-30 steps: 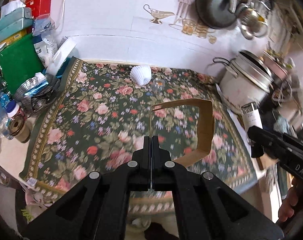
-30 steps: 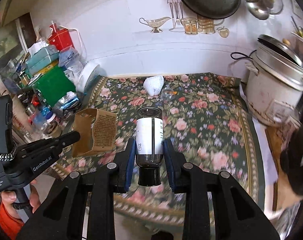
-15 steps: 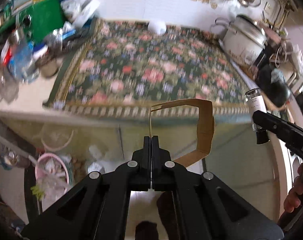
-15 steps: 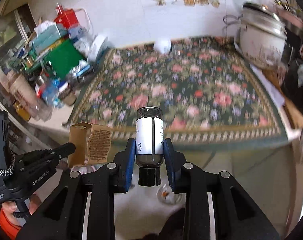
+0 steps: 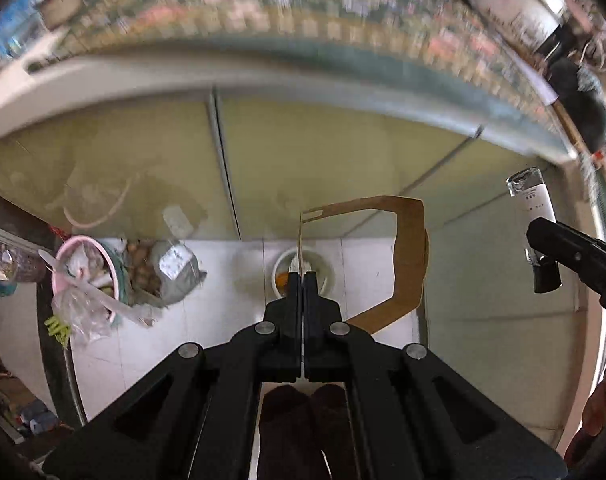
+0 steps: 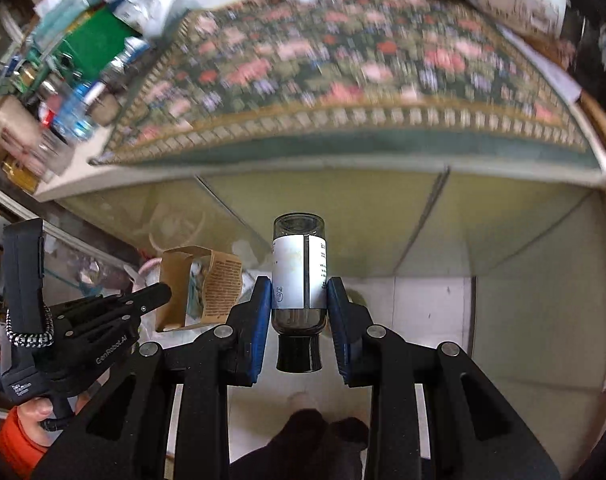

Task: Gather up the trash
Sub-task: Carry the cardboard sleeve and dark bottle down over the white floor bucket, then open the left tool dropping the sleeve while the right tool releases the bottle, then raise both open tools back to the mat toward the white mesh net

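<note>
The left gripper (image 5: 303,280) has its black fingers pressed together on one thin wall of a brown cardboard box (image 5: 407,264). The box is flattened open, a hollow sleeve of matte card seen end-on, its far panel bending round to the right of the fingers. From the right wrist camera the same box (image 6: 201,288) shows what the left view hides: a printed text panel on its outer face and the open interior.

The right gripper (image 6: 299,300) clamps its blue-padded fingers on a small glass bottle (image 6: 299,276). This is a smooth cylinder with a white paper label and a dark cap pointing back toward the camera, its clear base facing away. In the left wrist view the bottle (image 5: 531,216) appears at the right, only partly covered by a black finger.

Both are held in the air off the front edge of the counter, over a pale tiled floor (image 5: 231,280). Only the left view shows a pink-rimmed bin (image 5: 85,276) stuffed with crinkled plastic and scraps at the left. The right view shows more of the floral cloth (image 6: 343,76) on the countertop, blurred, with a patterned border.
</note>
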Demonstrator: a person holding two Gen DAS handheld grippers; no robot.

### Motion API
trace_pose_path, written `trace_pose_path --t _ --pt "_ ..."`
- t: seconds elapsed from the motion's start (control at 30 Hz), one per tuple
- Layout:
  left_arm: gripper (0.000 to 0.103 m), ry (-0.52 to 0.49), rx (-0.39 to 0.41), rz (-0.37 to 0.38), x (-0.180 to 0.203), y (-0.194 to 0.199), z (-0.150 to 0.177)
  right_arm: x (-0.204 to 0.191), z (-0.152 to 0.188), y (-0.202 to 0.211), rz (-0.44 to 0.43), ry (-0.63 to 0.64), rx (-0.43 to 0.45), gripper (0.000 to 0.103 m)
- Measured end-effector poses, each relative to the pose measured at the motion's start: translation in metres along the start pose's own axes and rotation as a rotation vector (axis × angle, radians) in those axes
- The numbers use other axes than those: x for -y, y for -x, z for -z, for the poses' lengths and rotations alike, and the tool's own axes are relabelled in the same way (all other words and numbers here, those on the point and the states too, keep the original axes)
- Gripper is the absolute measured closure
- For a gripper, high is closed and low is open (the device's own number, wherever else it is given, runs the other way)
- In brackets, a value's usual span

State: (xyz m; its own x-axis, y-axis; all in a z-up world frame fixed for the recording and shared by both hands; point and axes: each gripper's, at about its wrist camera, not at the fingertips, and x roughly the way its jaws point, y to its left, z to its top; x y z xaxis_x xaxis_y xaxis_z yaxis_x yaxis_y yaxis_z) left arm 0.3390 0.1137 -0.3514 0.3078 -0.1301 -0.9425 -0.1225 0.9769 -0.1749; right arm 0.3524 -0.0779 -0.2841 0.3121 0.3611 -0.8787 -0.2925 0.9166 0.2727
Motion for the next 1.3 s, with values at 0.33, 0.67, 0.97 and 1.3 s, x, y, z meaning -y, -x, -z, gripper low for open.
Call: trace_pose_path --t 0.33,0.67,0.97,1.3 --pt "0.103 0.068 -0.1 0.004 -0.004 -0.171 0.027 0.069 0.035 -0.115 0.045 0.033 -0.098 0.077" --pt "0.103 0.138 -0.158 0.004 -0.027 -0.354 0.052 0.108 0.076 -0.269 0.002 0.005 -0.152 0.077" --pt "0.098 0.175 -0.204 0.037 -0.045 -0.439 0.066 0.124 0.099 -0.343 -0.02 -0.005 -0.189 0.077" --pt "0.09 0.138 -0.201 0.039 -0.054 -0.436 0.072 0.112 0.099 -0.372 -0.067 0.033 -0.23 0.077"
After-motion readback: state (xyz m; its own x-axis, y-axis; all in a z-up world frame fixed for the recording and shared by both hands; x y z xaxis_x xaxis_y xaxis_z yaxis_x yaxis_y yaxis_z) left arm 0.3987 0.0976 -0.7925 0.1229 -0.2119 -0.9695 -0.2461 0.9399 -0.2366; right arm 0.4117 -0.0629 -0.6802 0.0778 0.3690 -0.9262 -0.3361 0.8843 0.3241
